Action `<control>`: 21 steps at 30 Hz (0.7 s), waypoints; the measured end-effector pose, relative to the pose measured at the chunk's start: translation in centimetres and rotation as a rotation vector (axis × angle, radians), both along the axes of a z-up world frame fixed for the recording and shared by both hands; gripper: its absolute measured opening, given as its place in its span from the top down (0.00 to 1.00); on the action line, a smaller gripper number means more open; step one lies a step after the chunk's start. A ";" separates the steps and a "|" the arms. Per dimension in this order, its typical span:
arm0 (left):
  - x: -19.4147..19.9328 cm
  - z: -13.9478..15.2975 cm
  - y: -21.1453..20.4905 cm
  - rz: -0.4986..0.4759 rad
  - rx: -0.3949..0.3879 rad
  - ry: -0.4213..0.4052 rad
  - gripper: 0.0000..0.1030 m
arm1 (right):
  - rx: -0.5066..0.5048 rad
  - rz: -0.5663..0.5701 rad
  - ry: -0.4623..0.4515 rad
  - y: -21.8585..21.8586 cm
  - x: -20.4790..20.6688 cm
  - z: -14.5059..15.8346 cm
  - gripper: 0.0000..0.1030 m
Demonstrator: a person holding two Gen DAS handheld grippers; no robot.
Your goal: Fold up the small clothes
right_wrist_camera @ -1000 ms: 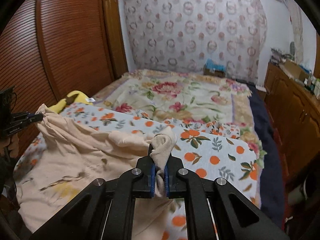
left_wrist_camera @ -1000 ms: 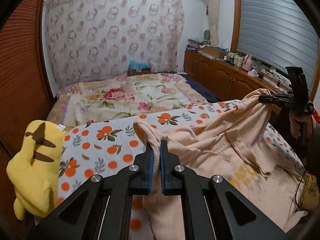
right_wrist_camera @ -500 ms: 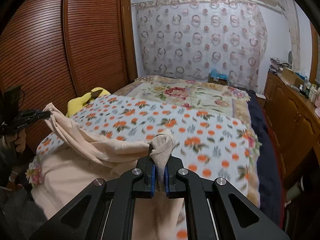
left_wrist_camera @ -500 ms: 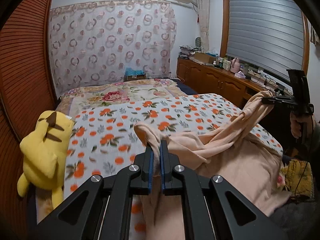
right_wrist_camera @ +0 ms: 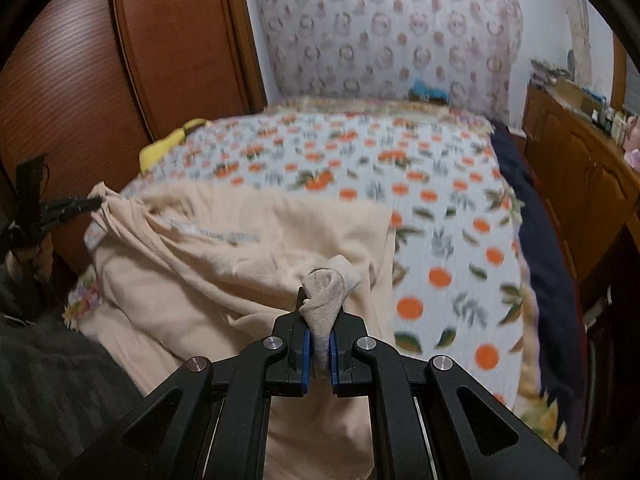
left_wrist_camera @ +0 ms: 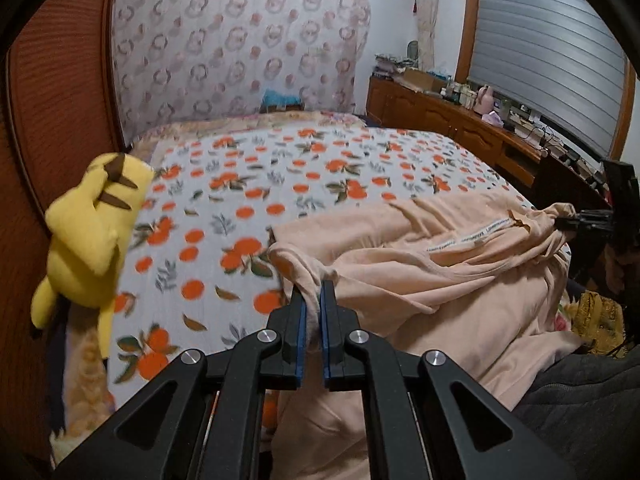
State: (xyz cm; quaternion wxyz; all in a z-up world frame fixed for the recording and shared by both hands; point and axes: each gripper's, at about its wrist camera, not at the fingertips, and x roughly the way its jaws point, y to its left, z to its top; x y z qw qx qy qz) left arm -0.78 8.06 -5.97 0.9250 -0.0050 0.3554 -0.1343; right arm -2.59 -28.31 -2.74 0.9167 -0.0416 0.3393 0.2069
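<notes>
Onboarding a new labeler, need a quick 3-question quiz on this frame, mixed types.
1. True or false: both the left gripper and the right gripper are shut on the peach garment.
2. Multiple choice: the yellow plush toy lies at which side of the orange-print bedspread in the left wrist view? A) left edge B) right edge C) middle
3. Fill in: the strip with printed lettering runs across the ____ garment.

Key: 1 true; 2 A; 3 peach
</notes>
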 end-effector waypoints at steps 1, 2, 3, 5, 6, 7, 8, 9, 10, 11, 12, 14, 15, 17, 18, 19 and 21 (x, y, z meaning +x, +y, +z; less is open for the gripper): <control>0.0 -0.2 0.0 0.000 0.004 0.006 0.93 | -0.006 -0.003 0.010 0.0 0.1 -0.2 0.94; 0.1 -0.3 0.0 0.001 0.007 0.008 0.93 | -0.010 -0.003 0.018 0.3 0.4 -0.1 0.93; 0.2 -0.4 0.0 0.002 0.009 0.009 0.93 | -0.012 -0.004 0.023 0.3 0.5 -0.1 0.94; 0.4 -0.3 0.1 0.005 0.010 0.009 0.90 | -0.019 -0.013 0.028 0.4 0.9 0.1 0.94; 0.4 -0.2 0.1 0.006 0.011 0.008 0.89 | -0.020 -0.016 0.030 0.4 1.0 0.2 0.94; 0.4 -0.1 0.1 0.007 0.018 0.004 0.84 | -0.021 -0.018 0.032 0.5 0.8 0.3 0.94; 0.5 0.0 0.2 0.008 0.023 -0.003 0.77 | -0.023 -0.018 0.031 0.5 0.5 0.4 0.93; 0.5 0.2 0.2 0.009 0.025 -0.016 0.73 | -0.025 -0.018 0.030 0.5 0.4 0.6 0.93; 0.5 0.4 0.2 0.009 0.023 -0.026 0.66 | -0.030 -0.019 0.030 0.8 0.8 0.5 0.93; 0.5 0.6 0.3 0.010 0.019 -0.033 0.57 | -0.038 -0.022 0.028 1.0 0.8 0.6 0.93; 0.6 0.8 0.4 0.010 0.016 -0.039 0.54 | -0.045 -0.025 0.025 1.2 0.9 0.6 0.93; 0.7 1.3 0.6 0.009 0.013 -0.057 0.37 | -0.053 -0.026 0.018 1.4 0.8 0.6 0.87; 0.9 1.5 0.7 0.010 0.012 -0.062 0.29 | -0.058 -0.027 0.010 1.5 0.7 0.7 0.84; 1.3 1.9 1.1 0.024 0.014 -0.078 0.18 | -0.069 -0.037 -0.010 1.5 0.6 1.3 0.72; 1.5 2.0 1.2 0.029 0.016 -0.076 0.18 | -0.069 -0.044 -0.022 1.5 0.5 1.7 0.69; 1.8 2.0 1.4 0.036 0.019 -0.070 0.18 | -0.066 -0.044 -0.033 1.3 0.5 2.0 0.63; 2.2 2.2 1.7 0.054 0.026 -0.072 0.18 | -0.065 -0.044 -0.056 1.1 0.4 2.8 0.53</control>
